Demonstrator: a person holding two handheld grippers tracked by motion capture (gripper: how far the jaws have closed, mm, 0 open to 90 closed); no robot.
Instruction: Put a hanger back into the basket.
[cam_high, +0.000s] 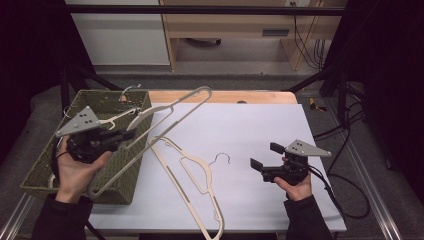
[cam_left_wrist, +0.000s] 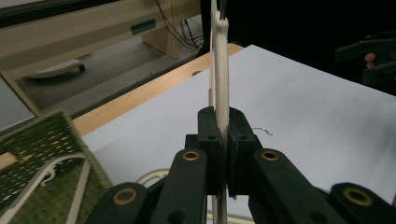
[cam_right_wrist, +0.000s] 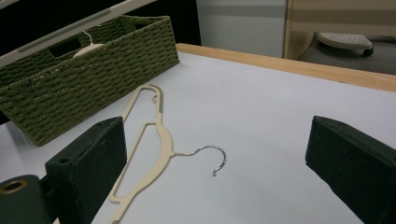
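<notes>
My left gripper is shut on the edge of a cream plastic hanger. It holds that hanger tilted in the air over the right rim of a green woven basket. The held hanger's bar crosses the top left of the right gripper view. A second cream hanger lies flat on the white table, its metal hook pointing toward my right gripper. That gripper is open with nothing between its pads, a little to the right of the hook.
Another pale hanger lies inside the basket at the table's left end. A wooden strip runs along the table's far edge. Dark frame bars and cables flank the right side.
</notes>
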